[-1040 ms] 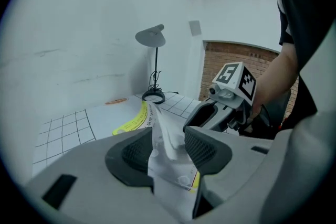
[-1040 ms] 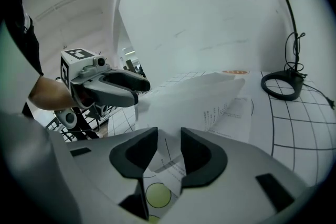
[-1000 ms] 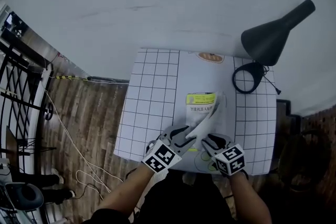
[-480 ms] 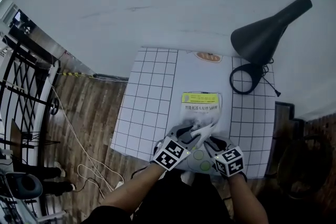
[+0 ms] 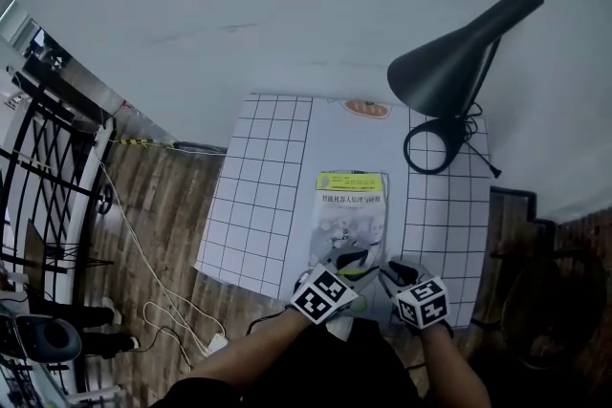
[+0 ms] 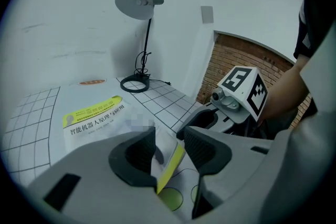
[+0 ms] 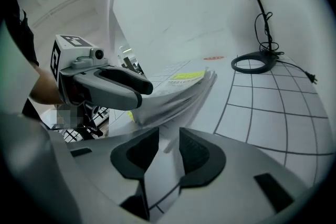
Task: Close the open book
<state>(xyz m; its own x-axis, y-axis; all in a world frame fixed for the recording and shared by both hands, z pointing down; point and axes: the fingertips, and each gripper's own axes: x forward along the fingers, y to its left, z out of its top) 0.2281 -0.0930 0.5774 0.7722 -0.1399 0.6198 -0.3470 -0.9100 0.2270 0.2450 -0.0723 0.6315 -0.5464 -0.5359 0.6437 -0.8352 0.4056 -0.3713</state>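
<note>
Lying cover-up, book (image 5: 352,210), near edge between parted jaws of left gripper (image 6: 169,140)

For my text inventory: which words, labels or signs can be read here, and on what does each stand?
"智能机器人原理与应用": on the book cover.
Small print on its yellow band: too small to read.
Orange oval label on the table: blurred, unreadable.

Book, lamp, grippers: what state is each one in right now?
Book: cover up, almost shut, near edge raised.
Lamp: upright, looks unlit.
Left gripper: jaws apart, the cover's yellow edge between them.
Right gripper: jaws narrowly apart, pressing nothing.
</note>
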